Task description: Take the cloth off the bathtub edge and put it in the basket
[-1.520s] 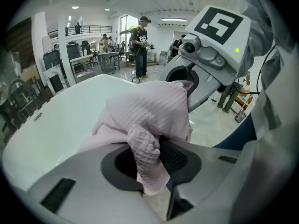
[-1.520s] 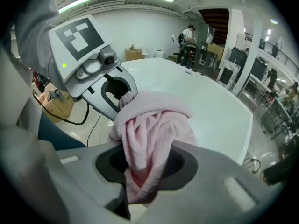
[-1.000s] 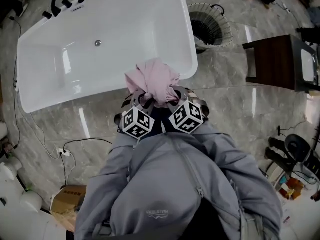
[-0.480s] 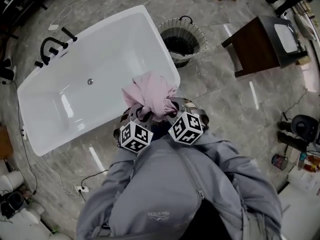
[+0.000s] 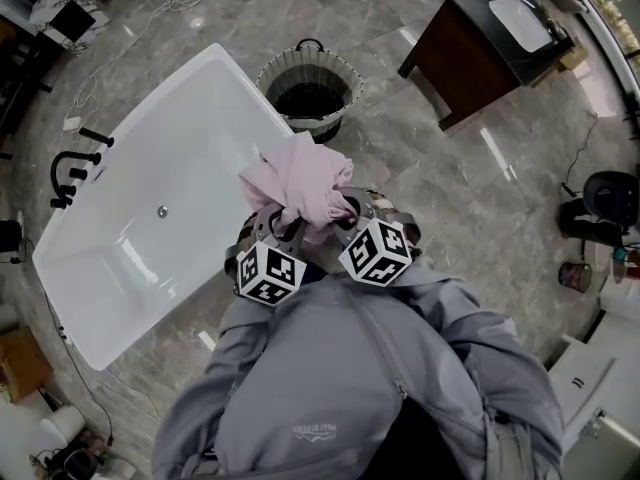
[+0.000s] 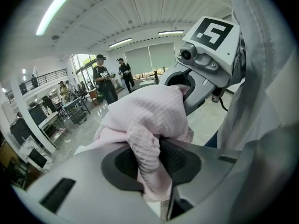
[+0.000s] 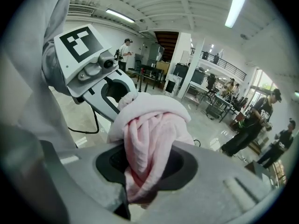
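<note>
Grey marble-patterned floor fills the head view. On it the white rectangular bathtub runs diagonally at left, with black taps at its far rim. The operator's grey zip jacket takes up the bottom of the picture. A dark wood cabinet with a white basin top stands at upper right, well apart from the tub. The round wire basket with a dark inside sits just beside the tub's right-hand corner. The pink waffle-weave cloth is off the tub edge. I have it bunched in the air in front of the jacket, seen near the tub's corner and on the near side of the basket, not in it. My left gripper has its fingers closed narrowly on a thick fold of the cloth. My right gripper does likewise, its fingers pinching another gathered fold. The two grippers sit side by side, sharing the bundle between them.
</note>
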`<state>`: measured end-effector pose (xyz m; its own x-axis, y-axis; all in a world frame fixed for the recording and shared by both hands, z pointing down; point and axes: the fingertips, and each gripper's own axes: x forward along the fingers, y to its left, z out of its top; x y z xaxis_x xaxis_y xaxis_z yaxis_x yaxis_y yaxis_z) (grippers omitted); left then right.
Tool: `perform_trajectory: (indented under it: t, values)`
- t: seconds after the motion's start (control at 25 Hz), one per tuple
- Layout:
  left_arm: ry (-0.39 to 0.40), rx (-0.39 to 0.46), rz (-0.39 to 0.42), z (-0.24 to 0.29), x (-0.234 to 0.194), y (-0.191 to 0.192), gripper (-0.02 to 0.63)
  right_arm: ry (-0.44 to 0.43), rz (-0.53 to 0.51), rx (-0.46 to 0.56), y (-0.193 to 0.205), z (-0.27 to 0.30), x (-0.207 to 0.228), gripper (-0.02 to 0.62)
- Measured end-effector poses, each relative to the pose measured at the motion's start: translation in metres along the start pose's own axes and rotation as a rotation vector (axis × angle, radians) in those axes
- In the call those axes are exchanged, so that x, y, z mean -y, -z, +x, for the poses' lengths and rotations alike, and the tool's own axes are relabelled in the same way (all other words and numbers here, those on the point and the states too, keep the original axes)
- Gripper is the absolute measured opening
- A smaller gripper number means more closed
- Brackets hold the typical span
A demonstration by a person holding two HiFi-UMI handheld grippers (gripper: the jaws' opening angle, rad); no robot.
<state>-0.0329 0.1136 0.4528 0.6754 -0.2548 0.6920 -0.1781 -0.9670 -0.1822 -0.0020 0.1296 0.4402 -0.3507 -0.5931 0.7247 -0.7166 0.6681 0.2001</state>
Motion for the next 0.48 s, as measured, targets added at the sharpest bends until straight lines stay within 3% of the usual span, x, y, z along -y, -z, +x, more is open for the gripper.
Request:
perform_trajectory:
  t: [0.16, 0.48]
  values:
    - [-0.028, 0.007, -0.002, 0.031, -0.003, -0.037, 0.106, 0.002, -0.016, 0.024, 0.020, -0.012, 0.043, 0.118]
    - [-0.129, -0.001, -0.085, 0.096, -0.016, -0.111, 0.104, -0.060, -0.119, 0.070, 0.058, -0.034, 0.136, 0.119]
